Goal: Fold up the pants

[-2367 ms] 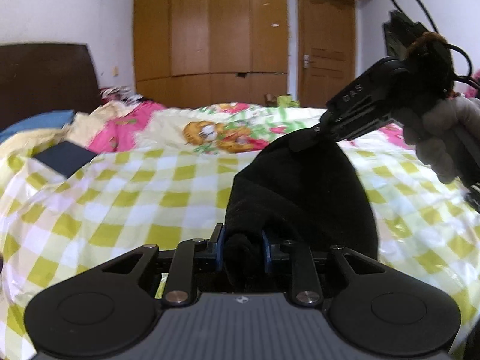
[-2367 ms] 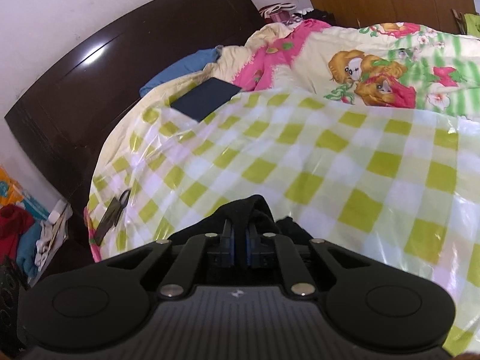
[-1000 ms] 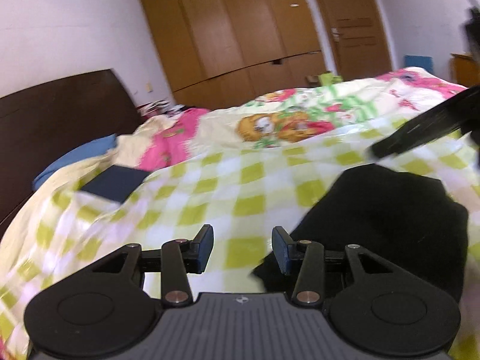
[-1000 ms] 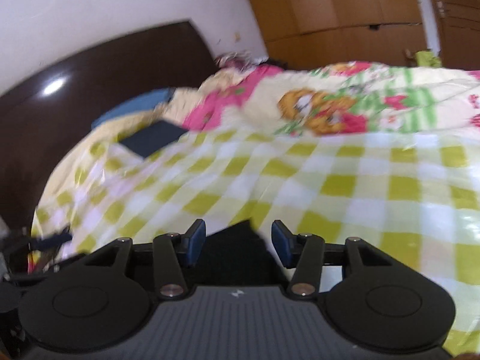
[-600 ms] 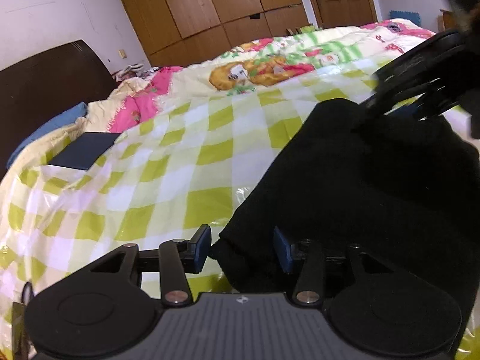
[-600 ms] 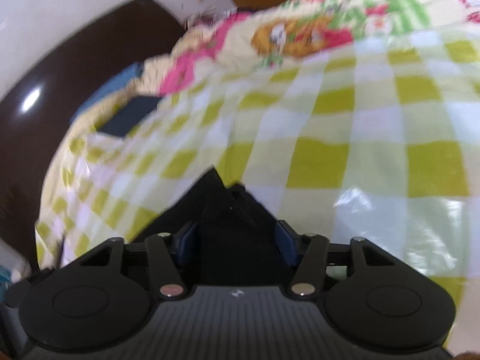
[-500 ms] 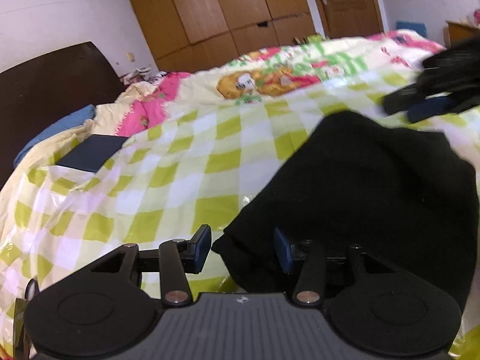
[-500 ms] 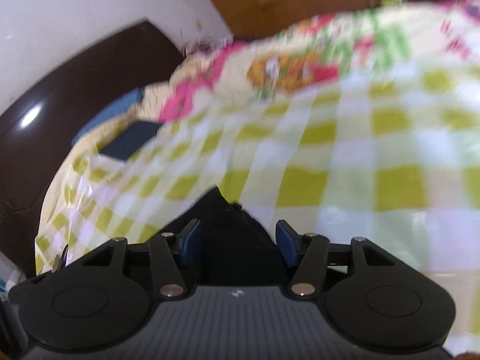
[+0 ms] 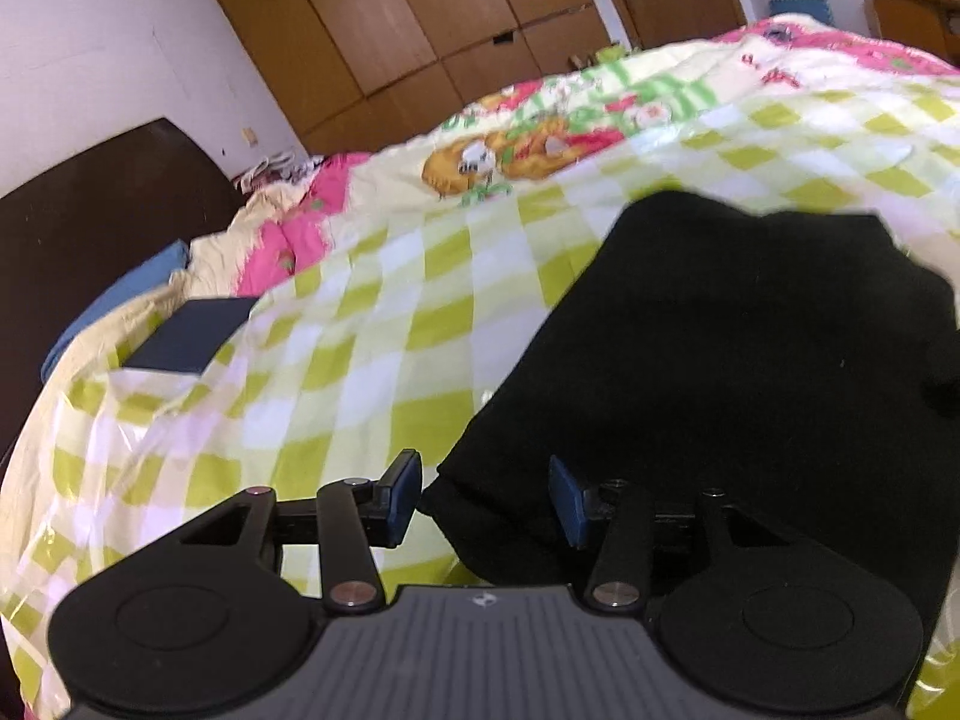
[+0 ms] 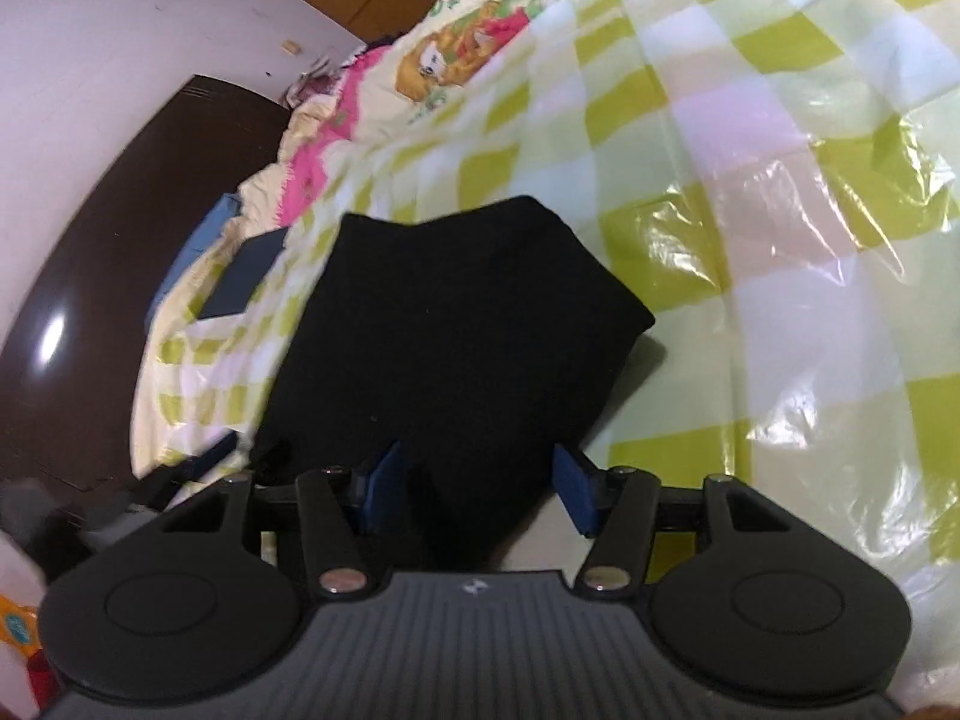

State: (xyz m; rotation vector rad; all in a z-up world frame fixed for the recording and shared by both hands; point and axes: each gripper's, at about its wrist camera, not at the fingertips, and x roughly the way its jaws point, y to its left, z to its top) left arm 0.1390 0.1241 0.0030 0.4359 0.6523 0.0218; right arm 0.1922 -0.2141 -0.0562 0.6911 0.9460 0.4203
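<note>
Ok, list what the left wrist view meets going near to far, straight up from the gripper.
left gripper, jaws apart with a corner of the cloth between them → black pants → green checked sheet → cartoon-print quilt → wooden wardrobe

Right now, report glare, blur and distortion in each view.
Left wrist: fisheye bends the wardrobe; the black pants show no fabric detail; far quilt slightly soft. Right wrist: glare on the checkered plastic sheet and a bright spot on the headboard; left edge blurred.
</note>
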